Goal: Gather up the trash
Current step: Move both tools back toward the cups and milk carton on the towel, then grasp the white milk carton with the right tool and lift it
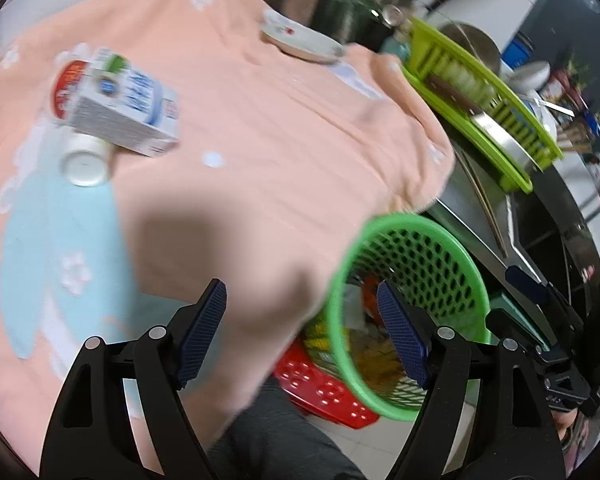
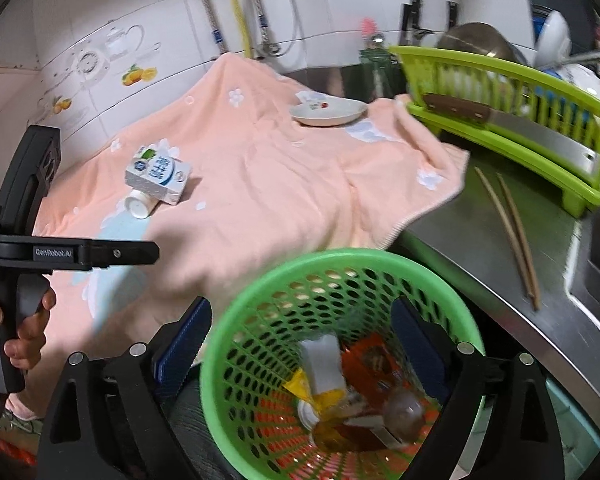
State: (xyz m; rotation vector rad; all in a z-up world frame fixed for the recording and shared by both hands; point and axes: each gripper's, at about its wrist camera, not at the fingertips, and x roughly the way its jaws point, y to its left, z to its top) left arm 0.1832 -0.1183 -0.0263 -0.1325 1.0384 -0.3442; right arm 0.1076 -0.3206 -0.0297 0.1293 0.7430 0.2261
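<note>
Partly behind the green basket (image 2: 340, 258), right tongs (image 2: 302, 308) wide astride it; left tongs (image 1: 300, 286) wide above blurred towel (image 1: 280, 120).

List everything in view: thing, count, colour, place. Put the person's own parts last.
towel: one, peach with white flowers, spread over the counter
carton: one, white and blue, lying on the towel
bottle: one, white, lying against the carton
dish: one, white, far end of the towel
basket: one, green mesh, below the counter edge, trash inside
dish rack: one, lime green, on the steel counter
cleaver: one, brown handle, lying on the rack
chopsticks: two, brown, on the steel counter
left gripper: open, nothing between the pads
right gripper: open, astride the basket
hand: one, on the left gripper's handle
</note>
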